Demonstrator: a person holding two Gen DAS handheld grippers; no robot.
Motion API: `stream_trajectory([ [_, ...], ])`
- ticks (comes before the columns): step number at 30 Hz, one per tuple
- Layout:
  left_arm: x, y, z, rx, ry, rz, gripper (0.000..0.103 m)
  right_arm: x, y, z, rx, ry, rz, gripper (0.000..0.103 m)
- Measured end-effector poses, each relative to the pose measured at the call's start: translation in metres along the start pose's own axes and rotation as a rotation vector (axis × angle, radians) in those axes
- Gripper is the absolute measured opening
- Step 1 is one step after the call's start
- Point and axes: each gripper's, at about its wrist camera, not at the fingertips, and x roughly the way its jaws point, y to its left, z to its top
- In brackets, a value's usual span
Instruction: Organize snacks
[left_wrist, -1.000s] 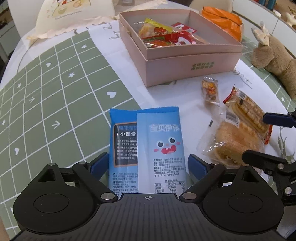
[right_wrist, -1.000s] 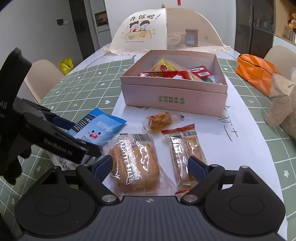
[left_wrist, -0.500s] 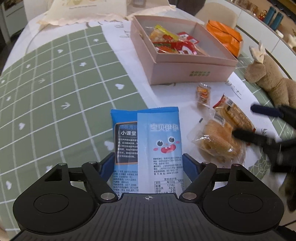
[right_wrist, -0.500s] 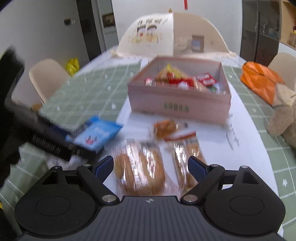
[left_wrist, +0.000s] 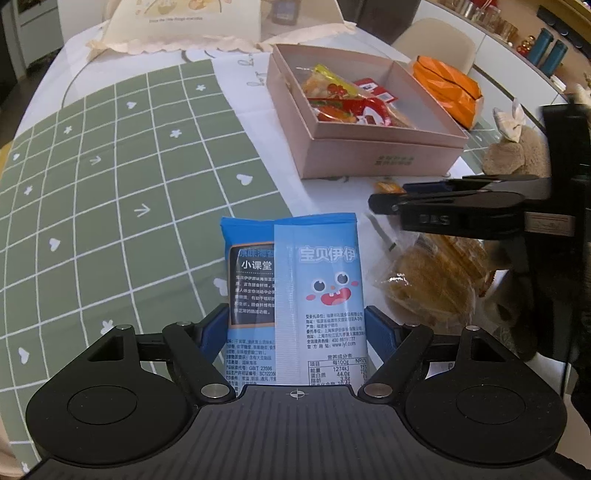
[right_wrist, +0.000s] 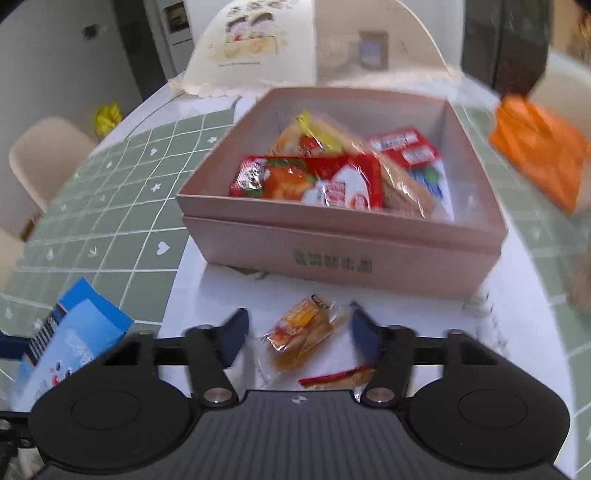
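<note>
My left gripper (left_wrist: 295, 325) is shut on a blue snack packet (left_wrist: 299, 288) and holds it above the table. The packet also shows at the left of the right wrist view (right_wrist: 77, 343). My right gripper (right_wrist: 297, 330) is open, its fingers either side of a small orange snack (right_wrist: 299, 332) lying on the table; it is seen side-on in the left wrist view (left_wrist: 391, 201). The pink box (right_wrist: 332, 254) ahead holds several snack packets. Two clear-wrapped bread packets (left_wrist: 432, 280) lie below the right gripper.
A green checked tablecloth (left_wrist: 110, 184) covers the left of the table. An orange bag (right_wrist: 535, 147) and a plush toy (left_wrist: 513, 155) lie to the right of the box. A food cover (right_wrist: 295, 40) stands behind the box.
The right gripper moved forward from over the bread packets to straddle the small orange snack. The left gripper closed on the blue packet and lifted it a little.
</note>
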Motion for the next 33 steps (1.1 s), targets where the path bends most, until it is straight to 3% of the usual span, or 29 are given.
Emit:
stream_trajectory([
  [3,0.003,-0.001,0.001,0.006,0.009,-0.005,0.082,-0.019,0.005,-0.003,-0.043,-0.027,0.049,0.03],
  [8,0.004,-0.005,0.002,0.015,0.015,-0.02,0.082,-0.055,-0.002,-0.016,-0.065,-0.065,0.063,0.03],
  [16,0.006,-0.014,0.0,0.036,0.02,-0.058,0.083,-0.104,-0.046,-0.043,0.075,-0.117,0.02,0.03],
  [25,0.016,-0.022,-0.005,0.056,0.055,-0.05,0.083,-0.091,-0.045,-0.075,-0.003,-0.035,-0.04,0.031],
  [26,0.016,-0.021,-0.006,0.056,0.056,-0.049,0.083,-0.086,-0.042,-0.078,-0.024,-0.018,-0.057,0.031],
  [28,0.016,-0.02,-0.005,0.055,0.058,-0.043,0.083,-0.086,-0.038,-0.085,-0.043,-0.013,-0.081,0.043],
  [29,0.016,-0.019,-0.006,0.052,0.06,-0.042,0.083,-0.087,-0.038,-0.085,-0.041,-0.019,-0.078,0.058],
  [30,0.017,-0.018,-0.006,0.048,0.062,-0.041,0.083,-0.089,-0.039,-0.085,-0.035,-0.032,-0.071,0.065],
  [33,0.019,-0.017,-0.006,0.038,0.069,-0.043,0.083,-0.094,-0.045,-0.082,0.006,-0.062,-0.046,0.065],
])
